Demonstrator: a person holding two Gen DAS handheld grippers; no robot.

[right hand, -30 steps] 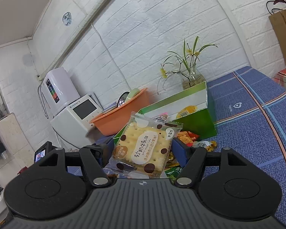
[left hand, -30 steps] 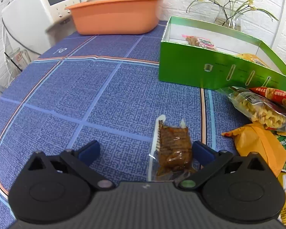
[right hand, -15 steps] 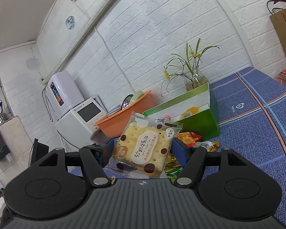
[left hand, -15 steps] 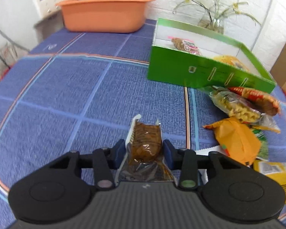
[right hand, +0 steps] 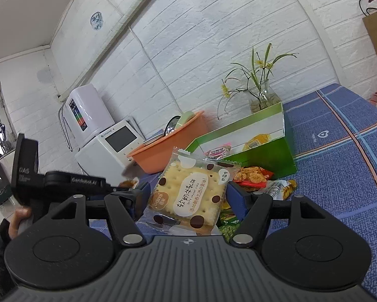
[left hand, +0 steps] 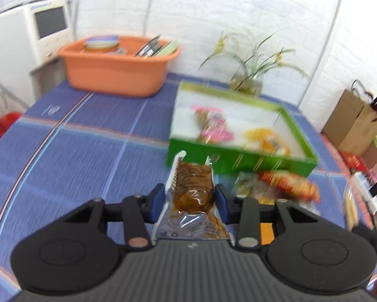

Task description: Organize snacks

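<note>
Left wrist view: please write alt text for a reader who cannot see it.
The left gripper clamps a clear packet of brown snack above a blue checked tablecloth. Beyond it sits an open green box with two snacks inside, loose packets in front, and an orange tub behind.

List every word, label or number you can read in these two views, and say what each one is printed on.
"GenRobot.AI": side of the left gripper, seen from the right wrist.
"DAS": black block on that gripper; smaller lines beneath unreadable.
"软奶牛轧饼": cracker packet in the right gripper; "奶盐味" on its corner; the orange line below too small.
Brand beside the white appliance screen: too small.
Brown snack packet, boxed packets: blurred.
</note>
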